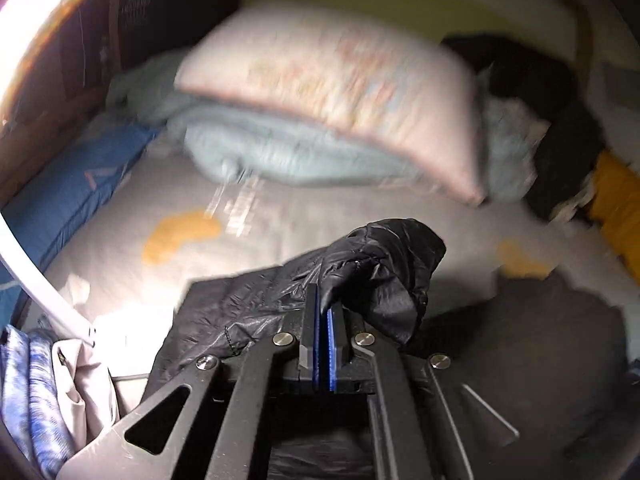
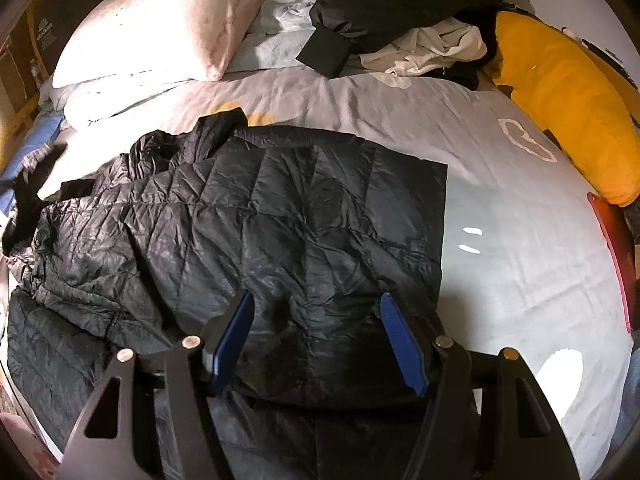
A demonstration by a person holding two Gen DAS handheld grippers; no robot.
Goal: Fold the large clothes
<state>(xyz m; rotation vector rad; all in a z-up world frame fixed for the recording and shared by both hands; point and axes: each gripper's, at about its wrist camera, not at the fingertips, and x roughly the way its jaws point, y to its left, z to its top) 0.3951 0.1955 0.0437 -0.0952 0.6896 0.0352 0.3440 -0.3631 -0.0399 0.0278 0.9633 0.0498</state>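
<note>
Left fingers [image 1: 324, 300] closed, pinching a bunched fold of the black quilted jacket [image 2: 248, 216], which pokes up past the tips. Right fingers [image 2: 318, 320] spread open, hovering over the jacket's flat, smoother half, nothing gripped. Jacket: shiny, crinkled, rumpled to their left side, spread on the grey bed [image 2: 500, 200].

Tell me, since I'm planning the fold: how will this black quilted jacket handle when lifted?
The black quilted jacket probably hangs floppy: the part in the left gripper droops and bunches. It looks thin and puffy, so likely light. Its shiny shell may slip.
</note>
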